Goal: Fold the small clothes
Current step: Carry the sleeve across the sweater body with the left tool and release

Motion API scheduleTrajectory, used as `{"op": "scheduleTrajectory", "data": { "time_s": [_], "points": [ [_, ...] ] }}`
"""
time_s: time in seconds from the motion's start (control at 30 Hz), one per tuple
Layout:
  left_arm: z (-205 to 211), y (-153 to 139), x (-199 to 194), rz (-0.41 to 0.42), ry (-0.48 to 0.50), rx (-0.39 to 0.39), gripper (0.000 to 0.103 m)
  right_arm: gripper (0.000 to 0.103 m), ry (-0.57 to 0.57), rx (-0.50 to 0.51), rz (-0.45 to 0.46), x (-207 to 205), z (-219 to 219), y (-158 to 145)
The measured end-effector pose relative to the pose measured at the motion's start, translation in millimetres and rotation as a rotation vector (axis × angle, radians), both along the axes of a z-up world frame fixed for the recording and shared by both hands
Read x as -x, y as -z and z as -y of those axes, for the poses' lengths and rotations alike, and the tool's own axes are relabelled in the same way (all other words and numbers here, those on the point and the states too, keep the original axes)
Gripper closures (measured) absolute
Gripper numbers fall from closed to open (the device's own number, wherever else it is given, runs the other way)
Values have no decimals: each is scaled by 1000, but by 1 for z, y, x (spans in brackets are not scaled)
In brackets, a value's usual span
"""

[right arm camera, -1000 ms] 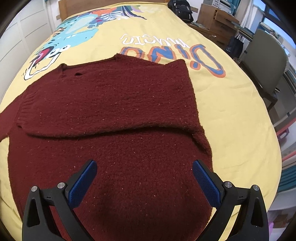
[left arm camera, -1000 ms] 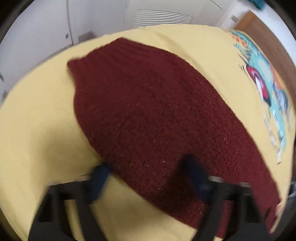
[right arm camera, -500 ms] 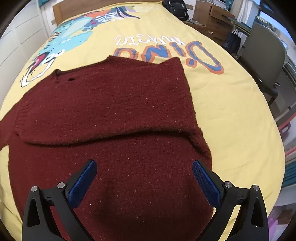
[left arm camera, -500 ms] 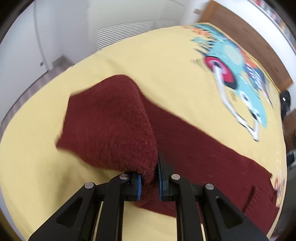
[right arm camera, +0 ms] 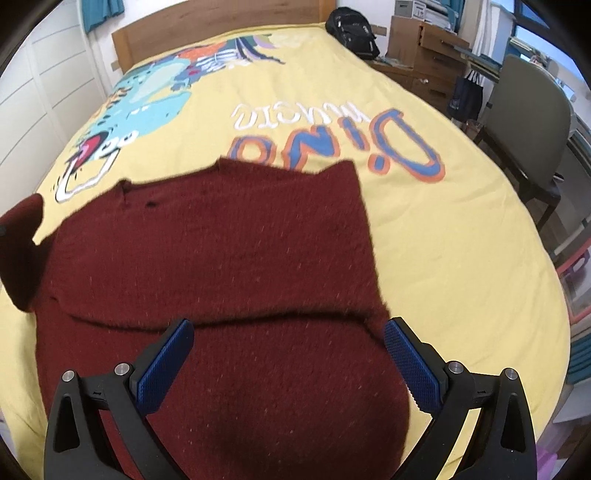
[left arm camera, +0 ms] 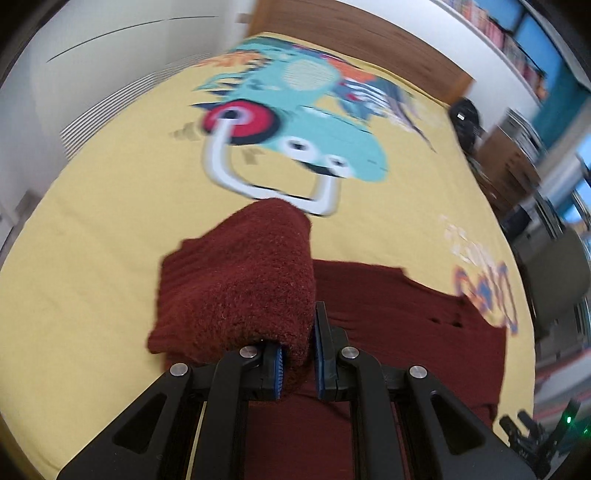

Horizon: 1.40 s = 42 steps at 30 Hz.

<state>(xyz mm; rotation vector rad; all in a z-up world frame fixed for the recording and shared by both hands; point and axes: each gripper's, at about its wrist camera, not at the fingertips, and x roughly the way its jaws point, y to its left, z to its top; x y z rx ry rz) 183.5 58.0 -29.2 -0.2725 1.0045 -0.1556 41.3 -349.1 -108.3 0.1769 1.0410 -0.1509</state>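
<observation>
A dark red knitted sweater [right arm camera: 229, 258] lies spread on a yellow bedspread [right arm camera: 443, 240], with one sleeve folded across its body. My left gripper [left arm camera: 297, 363] is shut on the other sleeve [left arm camera: 240, 280], which is lifted off the bed and hangs bunched over the blue pads. That raised sleeve [right arm camera: 22, 251] shows at the left edge of the right wrist view. My right gripper [right arm camera: 288, 358] hovers open over the lower part of the sweater, nothing between its fingers.
The bedspread carries a cartoon dinosaur print [left arm camera: 295, 122] and coloured lettering [right arm camera: 332, 144]. A wooden headboard [right arm camera: 221, 33] stands at the far end. To the right of the bed are a chair [right arm camera: 532, 125], a desk [right arm camera: 428, 48] and a black backpack [right arm camera: 351, 29].
My left gripper shut on the sleeve, lifted it off the bed and carried it toward the sweater's body while rolling. The right gripper rose only slightly and stayed open.
</observation>
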Motion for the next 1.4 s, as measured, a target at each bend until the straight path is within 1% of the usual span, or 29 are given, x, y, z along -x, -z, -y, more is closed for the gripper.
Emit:
{"op": "scheduleTrajectory", "data": {
  "time_s": [0.17,0.27,0.37,0.43,0.5,0.6,0.73,0.83,1.0,1.13,1.23,1.27,1.3,1.33,1.37,1.4],
  "points": [
    [72,-10,-2,22,113,-2,93,1,-5,8,28,-8,10,-18],
    [106,-10,2,31,153,11,93,0,-13,15,39,-10,14,-26],
    [143,0,2,35,217,-2,93,1,5,17,55,-8,19,-30],
    [161,10,5,17,239,-16,93,1,16,10,55,-6,23,-28],
    [179,27,7,-1,265,-50,93,1,25,5,39,-6,26,-22],
    [193,54,9,-14,301,-118,93,1,29,-2,7,-5,28,-10],
    [203,98,8,-105,307,-146,93,1,31,-15,-21,-2,29,4],
    [208,117,11,-123,323,-176,92,1,37,-27,-38,0,29,13],
    [213,139,11,-152,326,-217,89,1,34,-39,-61,2,28,24],
    [209,140,9,-181,320,-207,85,1,34,-44,-61,3,27,27],
    [208,138,6,-205,319,-207,80,1,41,-46,-57,4,28,27],
    [208,135,5,-210,321,-206,74,1,46,-48,-54,5,29,26],
    [207,131,5,-208,323,-202,63,1,49,-49,-47,6,30,25],
    [207,127,5,-216,325,-202,54,1,54,-50,-37,7,31,23],
    [207,124,5,-222,327,-203,37,1,59,-51,-27,9,33,21],
    [207,120,6,-224,333,-203,26,1,64,-53,-21,10,35,19]
  ]
}}
